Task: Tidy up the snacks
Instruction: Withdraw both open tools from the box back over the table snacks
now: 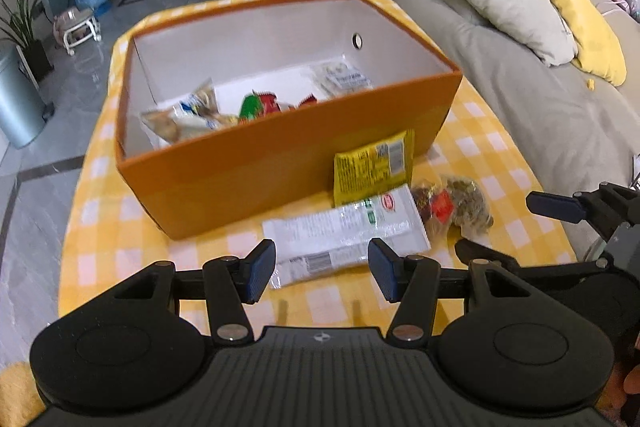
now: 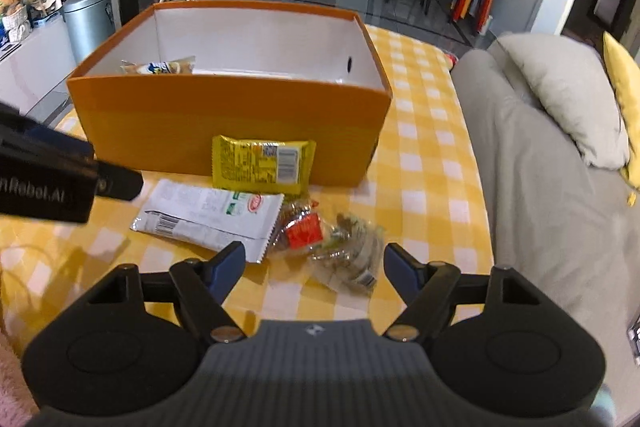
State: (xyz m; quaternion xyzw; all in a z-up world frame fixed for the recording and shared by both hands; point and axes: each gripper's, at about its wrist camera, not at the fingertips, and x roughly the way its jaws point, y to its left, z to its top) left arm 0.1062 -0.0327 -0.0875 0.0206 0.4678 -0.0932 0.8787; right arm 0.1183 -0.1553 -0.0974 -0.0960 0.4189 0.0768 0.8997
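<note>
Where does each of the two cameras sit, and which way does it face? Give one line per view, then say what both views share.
Left wrist view: sits on the left claw, looking forward and down at the white packet and into the orange box; the right claw shows at the right edge.
Right wrist view: sits on the right claw, facing the clear snack bags; part of the left claw shows at the left edge.
Shared: box, white packet, yellow packet, checked tablecloth, sofa.

Our left claw (image 1: 322,269) and right claw (image 2: 312,269) are matte black, each with 2 blue ribbed pads (image 1: 260,269), silver pivot screws, round side discs and a ridged centre housing at bottom frame.
</note>
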